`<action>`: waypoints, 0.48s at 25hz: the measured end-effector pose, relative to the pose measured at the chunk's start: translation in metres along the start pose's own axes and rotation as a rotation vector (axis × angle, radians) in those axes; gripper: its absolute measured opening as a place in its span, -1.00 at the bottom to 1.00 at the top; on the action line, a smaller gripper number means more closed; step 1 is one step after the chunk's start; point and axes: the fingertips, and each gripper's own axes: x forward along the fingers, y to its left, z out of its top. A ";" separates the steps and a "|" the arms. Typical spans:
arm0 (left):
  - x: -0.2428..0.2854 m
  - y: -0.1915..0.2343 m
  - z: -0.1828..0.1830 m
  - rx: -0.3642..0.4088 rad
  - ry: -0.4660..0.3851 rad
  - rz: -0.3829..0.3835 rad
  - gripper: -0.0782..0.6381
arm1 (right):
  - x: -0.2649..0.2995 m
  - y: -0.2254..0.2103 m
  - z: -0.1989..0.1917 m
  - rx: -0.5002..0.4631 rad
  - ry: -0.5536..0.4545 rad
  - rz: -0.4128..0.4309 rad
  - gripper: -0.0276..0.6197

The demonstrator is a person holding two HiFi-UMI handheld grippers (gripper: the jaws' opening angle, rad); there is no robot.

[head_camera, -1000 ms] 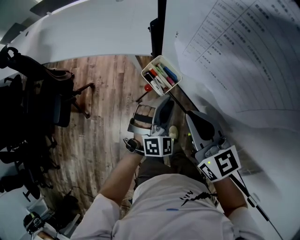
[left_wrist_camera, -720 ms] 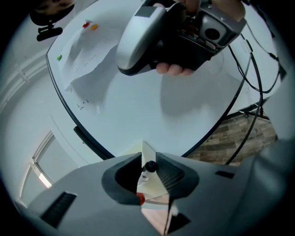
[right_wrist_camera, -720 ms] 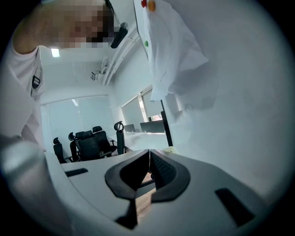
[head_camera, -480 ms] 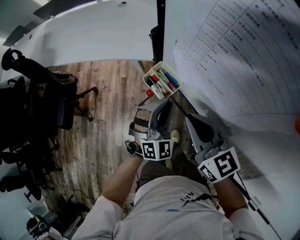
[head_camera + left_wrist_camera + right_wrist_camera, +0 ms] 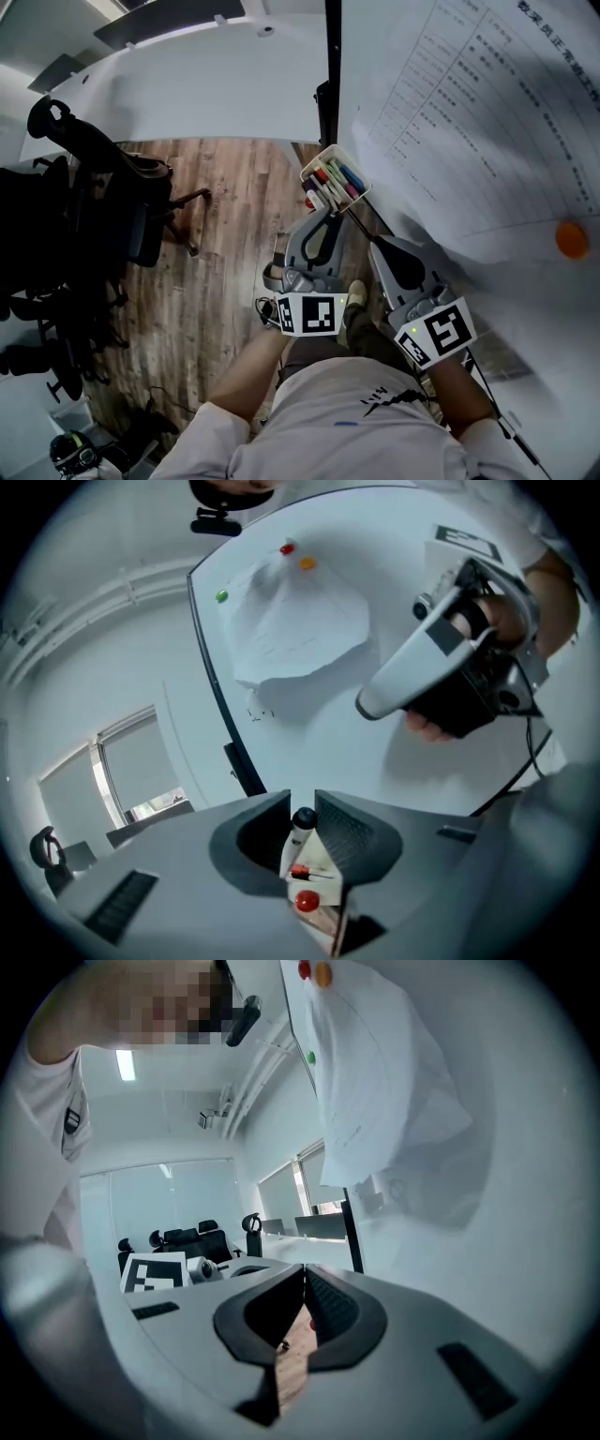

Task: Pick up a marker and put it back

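Between your left gripper's point(image 5: 302, 803) jaws, just closed inward, a black-capped marker point(image 5: 295, 847) clamped, pen tray point(image 5: 335, 180) just ahead of its tips, your right gripper point(image 5: 306, 1283) alongside, jaws together.

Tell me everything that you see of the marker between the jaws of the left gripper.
The marker has a white barrel, plastic by its look, and a rounded black end, which is uppermost in the left gripper view. It stands nearly upright, leaning a little to the right. The left gripper has just been closing its jaws, and their ribbed pads now press on the marker from both sides. Nothing else seems to touch it.
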 end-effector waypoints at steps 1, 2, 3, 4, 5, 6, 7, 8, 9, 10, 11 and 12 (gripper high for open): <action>-0.002 0.003 0.005 -0.027 -0.006 0.004 -0.54 | 0.000 0.000 0.002 -0.004 -0.004 0.002 -0.87; -0.005 0.006 0.009 -0.048 -0.013 0.009 -0.54 | -0.001 0.001 0.005 -0.009 -0.009 0.004 -0.87; -0.007 0.009 0.014 -0.063 -0.021 0.014 -0.54 | -0.001 0.001 0.008 -0.014 -0.015 0.006 -0.87; -0.009 0.012 0.019 -0.076 -0.028 0.017 -0.54 | -0.001 0.002 0.011 -0.017 -0.021 0.008 -0.87; -0.010 0.013 0.023 -0.086 -0.035 0.019 -0.54 | -0.001 0.002 0.014 -0.020 -0.026 0.009 -0.87; -0.010 0.015 0.027 -0.096 -0.039 0.018 -0.54 | -0.002 0.002 0.016 -0.021 -0.030 0.010 -0.87; -0.011 0.016 0.031 -0.106 -0.043 0.017 -0.54 | -0.003 0.002 0.018 -0.022 -0.033 0.010 -0.87; -0.011 0.017 0.035 -0.116 -0.048 0.015 -0.55 | -0.004 0.002 0.020 -0.022 -0.036 0.011 -0.87; -0.012 0.019 0.040 -0.127 -0.055 0.013 -0.55 | -0.004 0.002 0.022 -0.024 -0.040 0.012 -0.87; -0.013 0.022 0.046 -0.135 -0.064 0.009 -0.55 | -0.005 0.003 0.025 -0.026 -0.046 0.014 -0.87; -0.014 0.025 0.053 -0.134 -0.074 0.003 -0.55 | -0.006 0.004 0.027 -0.028 -0.051 0.015 -0.87; -0.016 0.028 0.060 -0.126 -0.084 -0.004 -0.55 | -0.006 0.004 0.030 -0.030 -0.057 0.016 -0.87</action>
